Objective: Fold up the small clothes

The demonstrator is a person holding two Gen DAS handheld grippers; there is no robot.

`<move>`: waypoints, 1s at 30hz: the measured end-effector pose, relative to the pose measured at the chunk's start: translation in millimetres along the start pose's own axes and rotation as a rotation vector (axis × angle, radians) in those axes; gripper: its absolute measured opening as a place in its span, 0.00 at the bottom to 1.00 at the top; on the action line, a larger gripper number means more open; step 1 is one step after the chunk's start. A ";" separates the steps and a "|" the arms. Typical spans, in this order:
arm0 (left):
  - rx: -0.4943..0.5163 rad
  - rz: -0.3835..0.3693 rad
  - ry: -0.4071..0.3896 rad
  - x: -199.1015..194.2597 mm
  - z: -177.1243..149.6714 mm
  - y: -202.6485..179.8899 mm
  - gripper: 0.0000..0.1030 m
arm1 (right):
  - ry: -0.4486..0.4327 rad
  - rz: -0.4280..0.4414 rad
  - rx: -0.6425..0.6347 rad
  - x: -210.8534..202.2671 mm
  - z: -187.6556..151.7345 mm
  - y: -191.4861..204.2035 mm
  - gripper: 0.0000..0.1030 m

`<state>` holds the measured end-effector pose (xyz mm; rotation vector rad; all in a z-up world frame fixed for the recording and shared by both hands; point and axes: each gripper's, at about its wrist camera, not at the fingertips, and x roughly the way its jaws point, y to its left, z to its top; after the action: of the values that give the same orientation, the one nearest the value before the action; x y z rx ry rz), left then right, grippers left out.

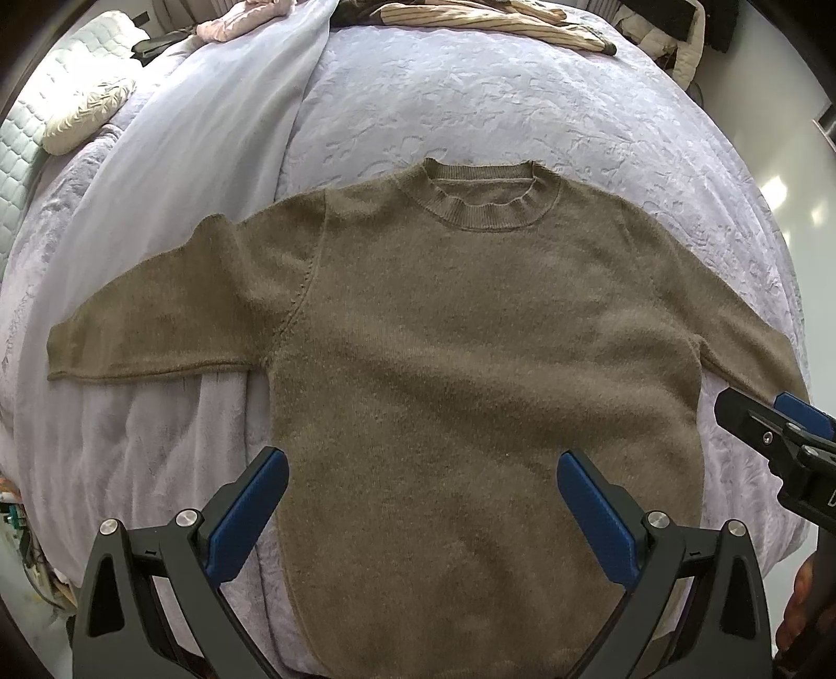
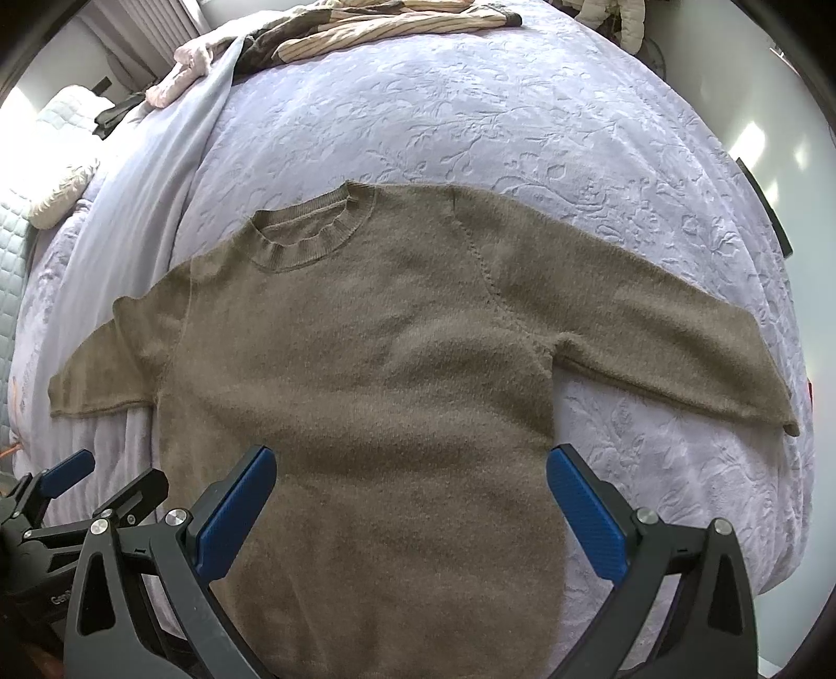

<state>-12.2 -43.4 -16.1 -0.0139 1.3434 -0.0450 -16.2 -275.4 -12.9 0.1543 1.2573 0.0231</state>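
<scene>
An olive-brown knit sweater [image 1: 460, 355] lies flat and face up on a lavender bedspread [image 1: 496, 104], collar away from me, both sleeves spread out to the sides. It also shows in the right wrist view [image 2: 366, 376]. My left gripper [image 1: 422, 470] is open and empty, hovering above the sweater's lower body. My right gripper [image 2: 410, 465] is open and empty, above the lower right part of the body. The right gripper shows at the right edge of the left wrist view [image 1: 784, 438]; the left gripper shows at the lower left of the right wrist view [image 2: 99, 480].
A pale blue sheet [image 1: 209, 130] lies over the bed's left side. Striped tan clothes [image 1: 496, 21] and a pink garment [image 1: 240, 21] are piled at the far end. A cream pillow [image 1: 83, 115] and a quilted pad [image 1: 21, 156] lie at far left.
</scene>
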 end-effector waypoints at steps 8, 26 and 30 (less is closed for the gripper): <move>-0.008 -0.003 0.006 1.7 -2.6 1.7 1.00 | 0.012 -0.004 -0.008 1.5 -1.5 1.4 1.00; -0.013 -0.007 0.014 4.6 -4.4 3.7 1.00 | 0.021 -0.005 -0.021 3.6 -0.6 8.2 1.00; -0.014 -0.007 0.016 5.1 -4.2 3.9 1.00 | 0.020 -0.006 -0.020 4.0 -0.7 8.3 1.00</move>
<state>-15.0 -39.6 -22.2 -0.0296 1.3601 -0.0416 -15.0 -266.6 -15.8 0.1327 1.2773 0.0323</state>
